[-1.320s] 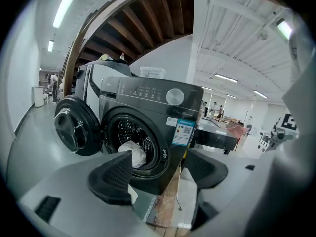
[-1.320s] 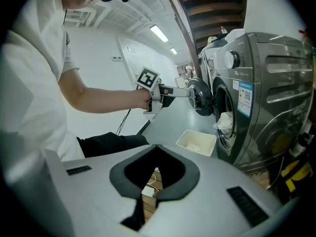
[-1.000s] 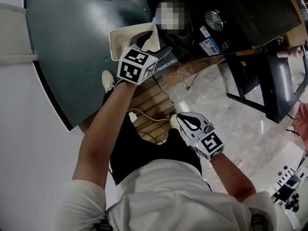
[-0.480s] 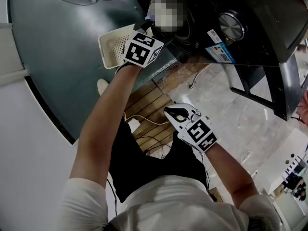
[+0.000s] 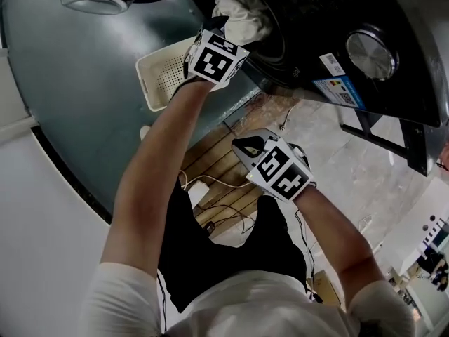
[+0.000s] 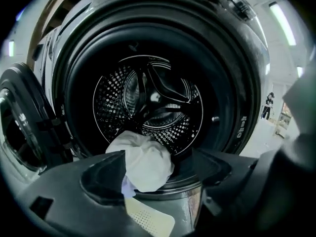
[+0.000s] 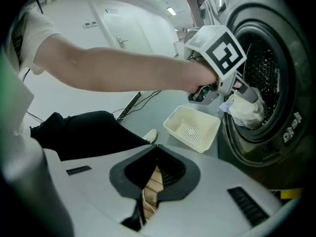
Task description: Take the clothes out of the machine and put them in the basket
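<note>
We see the basket just left of and below our left claw. Its jaws, just now widening, stand apart. The white cloth lies between them at the drum mouth, unpinched. Our right claw is closed and empty, with the basket ahead of it.

left arm outstretched; left gripper jaws just opening, cloth between | right arm bent; right gripper closed, empty

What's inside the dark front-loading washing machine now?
A crumpled white cloth sits at the mouth, spilling outward. Behind it the perforated metal drum looks bare; its floor behind the cloth is hidden.
</note>
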Action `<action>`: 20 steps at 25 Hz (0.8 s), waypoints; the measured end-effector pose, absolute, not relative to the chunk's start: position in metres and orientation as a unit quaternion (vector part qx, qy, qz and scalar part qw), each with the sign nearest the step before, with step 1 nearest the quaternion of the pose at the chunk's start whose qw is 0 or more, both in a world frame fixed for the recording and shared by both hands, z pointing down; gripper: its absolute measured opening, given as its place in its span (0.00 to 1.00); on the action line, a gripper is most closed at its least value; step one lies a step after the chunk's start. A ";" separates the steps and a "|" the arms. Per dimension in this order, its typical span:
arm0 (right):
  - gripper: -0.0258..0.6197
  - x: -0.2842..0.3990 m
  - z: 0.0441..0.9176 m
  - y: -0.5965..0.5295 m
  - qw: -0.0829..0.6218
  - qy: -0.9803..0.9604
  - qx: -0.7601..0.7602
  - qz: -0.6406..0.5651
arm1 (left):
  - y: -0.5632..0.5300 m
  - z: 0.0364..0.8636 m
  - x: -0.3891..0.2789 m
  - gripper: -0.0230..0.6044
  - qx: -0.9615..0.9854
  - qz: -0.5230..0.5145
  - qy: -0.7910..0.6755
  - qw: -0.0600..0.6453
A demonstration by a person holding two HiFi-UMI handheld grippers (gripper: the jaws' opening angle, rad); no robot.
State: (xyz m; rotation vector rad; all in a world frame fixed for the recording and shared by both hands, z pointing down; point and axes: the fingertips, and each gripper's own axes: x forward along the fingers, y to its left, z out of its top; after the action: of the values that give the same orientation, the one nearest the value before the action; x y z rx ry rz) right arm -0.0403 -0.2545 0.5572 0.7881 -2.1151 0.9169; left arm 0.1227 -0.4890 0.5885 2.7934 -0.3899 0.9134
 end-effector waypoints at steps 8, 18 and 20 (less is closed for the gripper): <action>0.04 -0.045 0.584 -0.259 0.336 -0.806 0.311 0.376 | -0.515 0.641 0.151 0.75 0.924 0.348 -0.133 0.084; 0.04 -0.036 0.600 -0.245 0.339 -0.787 0.319 0.406 | -0.550 0.688 0.182 0.86 0.904 0.393 -0.163 0.034; 0.04 -0.035 0.609 -0.241 0.332 -0.788 0.325 0.404 | -0.551 0.698 0.184 0.87 0.903 0.397 -0.157 0.047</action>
State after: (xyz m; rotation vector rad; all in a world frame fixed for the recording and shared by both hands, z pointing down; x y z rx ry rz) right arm -0.0346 -0.2414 0.6087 0.8477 -2.0582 1.0559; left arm 0.1841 -0.5513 0.6981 2.7559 -0.4806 1.2108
